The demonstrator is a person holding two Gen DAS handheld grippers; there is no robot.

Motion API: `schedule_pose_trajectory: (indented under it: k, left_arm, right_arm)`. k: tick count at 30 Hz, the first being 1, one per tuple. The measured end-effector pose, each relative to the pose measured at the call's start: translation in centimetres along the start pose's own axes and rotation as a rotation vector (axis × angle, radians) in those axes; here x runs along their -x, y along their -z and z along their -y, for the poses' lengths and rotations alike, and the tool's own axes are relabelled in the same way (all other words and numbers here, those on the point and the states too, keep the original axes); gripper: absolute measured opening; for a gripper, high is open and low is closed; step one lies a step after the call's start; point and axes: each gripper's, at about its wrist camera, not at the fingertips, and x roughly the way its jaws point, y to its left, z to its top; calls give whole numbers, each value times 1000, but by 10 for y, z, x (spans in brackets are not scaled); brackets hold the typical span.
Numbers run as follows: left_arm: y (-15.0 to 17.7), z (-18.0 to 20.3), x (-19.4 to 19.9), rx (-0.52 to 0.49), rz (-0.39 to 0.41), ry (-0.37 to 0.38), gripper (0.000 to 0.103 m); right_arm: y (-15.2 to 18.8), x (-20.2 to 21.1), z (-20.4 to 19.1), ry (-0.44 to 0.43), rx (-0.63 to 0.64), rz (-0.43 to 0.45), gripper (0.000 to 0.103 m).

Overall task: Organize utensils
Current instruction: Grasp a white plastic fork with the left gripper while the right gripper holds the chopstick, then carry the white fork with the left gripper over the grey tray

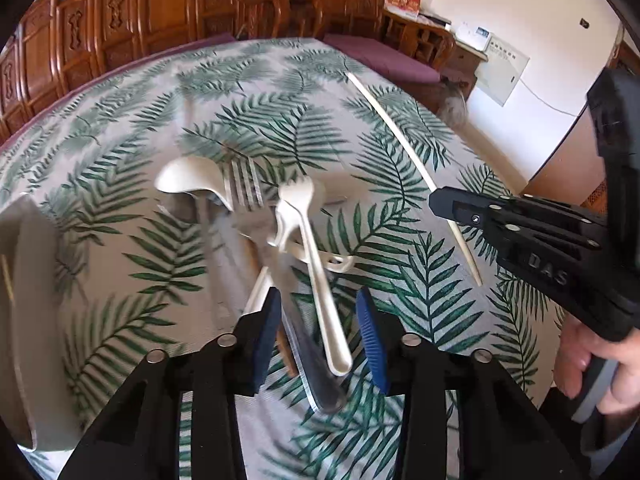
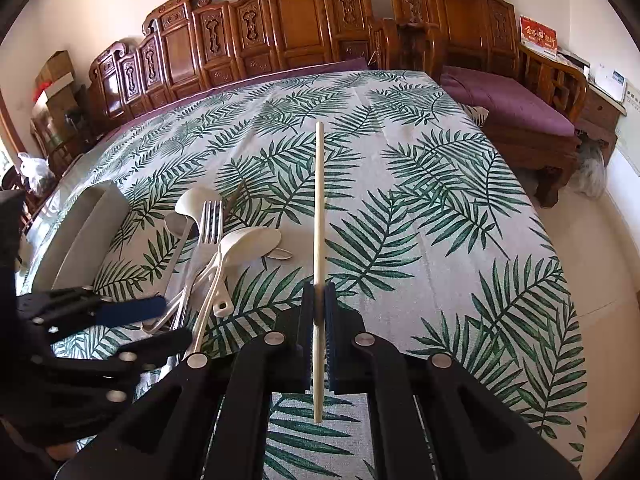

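Observation:
A pile of utensils lies on the leaf-print tablecloth: a metal fork [image 1: 244, 188] [image 2: 211, 220], white spoons [image 1: 298, 208] [image 2: 244, 244], a larger white spoon [image 1: 188, 180] [image 2: 196, 200] and a dark-handled knife [image 1: 308, 360]. My left gripper [image 1: 318, 308] [image 2: 160, 322] is open, its blue pads on either side of the handles of the knife and a white spoon. My right gripper [image 2: 319, 300] [image 1: 440, 200] is shut on a pale chopstick [image 2: 319, 200] [image 1: 400, 136], held just above the cloth to the right of the pile.
A white rectangular tray [image 1: 24, 280] [image 2: 86, 236] sits at the table's left. Carved wooden benches [image 2: 304, 20] with a purple cushion [image 2: 508, 100] stand behind the table. The table's right edge drops to the floor [image 2: 600, 260].

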Motion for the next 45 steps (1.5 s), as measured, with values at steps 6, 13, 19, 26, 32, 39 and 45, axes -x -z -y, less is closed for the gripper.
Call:
schedule_pose_trajectory:
  k: [6, 13, 19, 26, 32, 39, 45]
  left_arm:
    - [-7, 8, -11, 1, -12, -8, 21]
    - [-12, 14, -22, -20, -51, -74, 19]
    - [-11, 11, -21, -13, -41, -61, 10]
    - [-11, 9, 9, -24, 9, -61, 8]
    - [-9, -8, 35, -3, 45, -61, 8]
    - [4, -47, 55, 44, 68, -97, 8]
    - [16, -72, 72, 66, 80, -123, 8]
  right_arm:
    - [-3, 2, 1, -17, -16, 12, 6]
    - [-5, 3, -3, -34, -19, 19, 6]
    - [-3, 0, -6, -39, -13, 8, 6]
    - [-5, 1, -16, -69, -6, 15, 6]
    - [-3, -2, -42, -97, 50, 0, 6]
    - [2, -11, -65, -145, 87, -38, 6]
    - [6, -14, -84, -166, 123, -57, 6]
